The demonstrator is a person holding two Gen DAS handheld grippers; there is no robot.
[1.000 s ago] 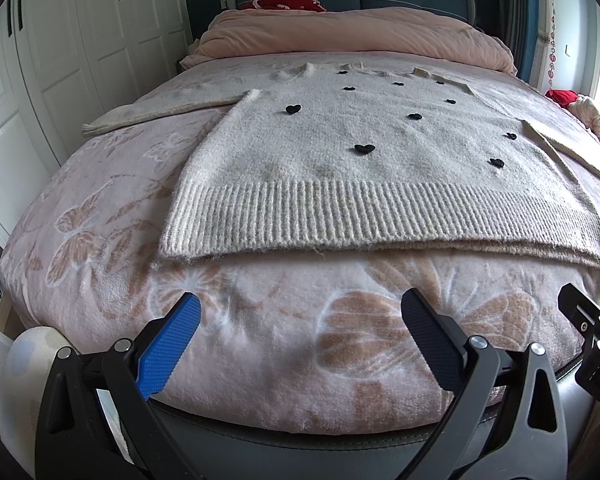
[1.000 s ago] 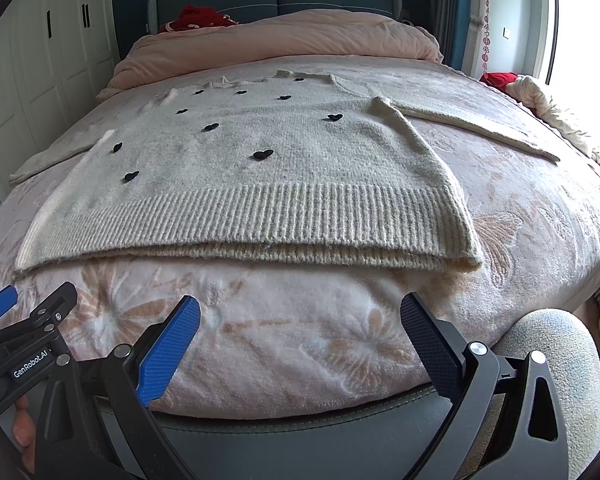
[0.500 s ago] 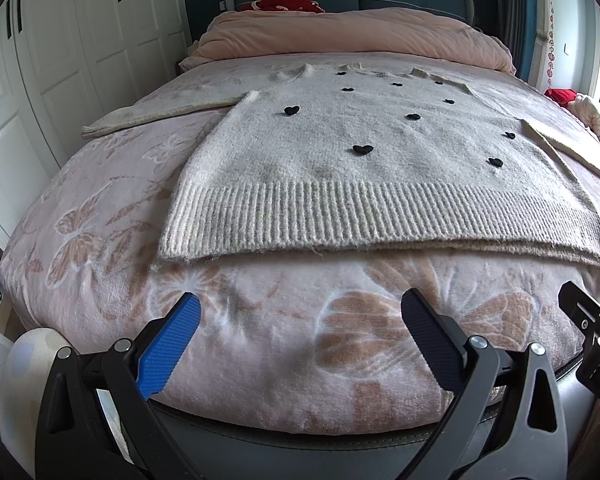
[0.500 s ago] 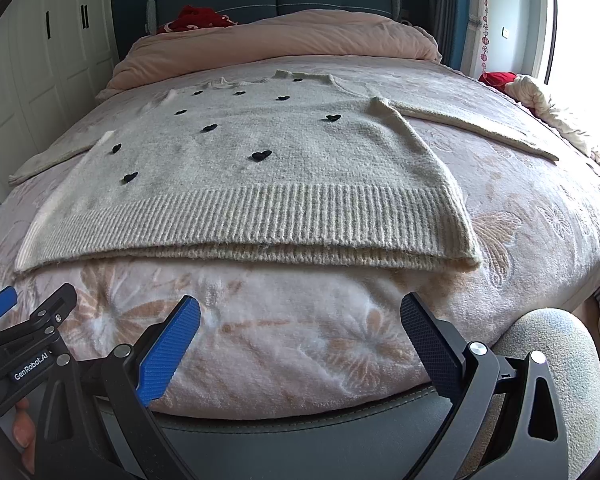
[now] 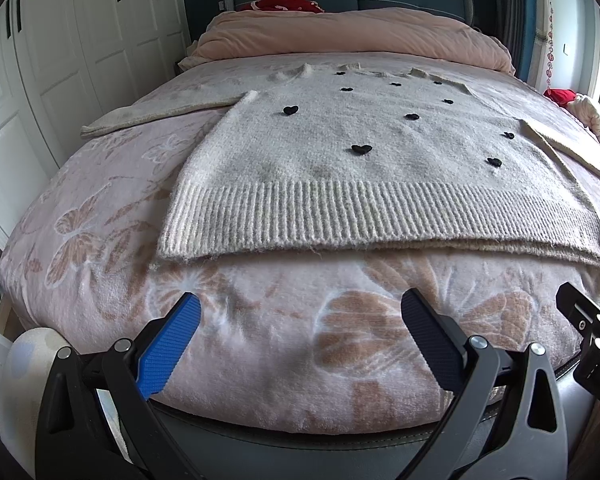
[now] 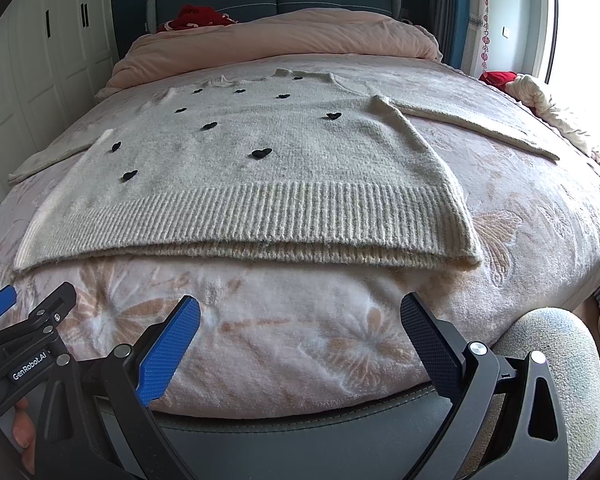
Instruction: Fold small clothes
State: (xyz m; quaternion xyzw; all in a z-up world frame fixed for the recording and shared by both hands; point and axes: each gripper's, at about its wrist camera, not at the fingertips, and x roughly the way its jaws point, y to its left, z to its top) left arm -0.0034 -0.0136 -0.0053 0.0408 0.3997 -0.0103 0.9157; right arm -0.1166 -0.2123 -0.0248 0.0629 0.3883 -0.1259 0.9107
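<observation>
A cream knitted sweater (image 5: pixel 360 168) with small black hearts lies flat on the bed, ribbed hem toward me and both sleeves spread out to the sides. It also shows in the right wrist view (image 6: pixel 240 168). My left gripper (image 5: pixel 300 324) is open and empty, hovering at the foot of the bed below the hem's left half. My right gripper (image 6: pixel 300 324) is open and empty below the hem's right half. Each gripper shows at the edge of the other's view.
The bed has a pink butterfly-print blanket (image 5: pixel 100 220) and a rolled pink duvet (image 5: pixel 348 36) at the headboard. White wardrobes (image 5: pixel 60 60) stand on the left. A pile of clothes (image 6: pixel 540 100) lies at the bed's right edge. A padded stool (image 6: pixel 548 344) stands low right.
</observation>
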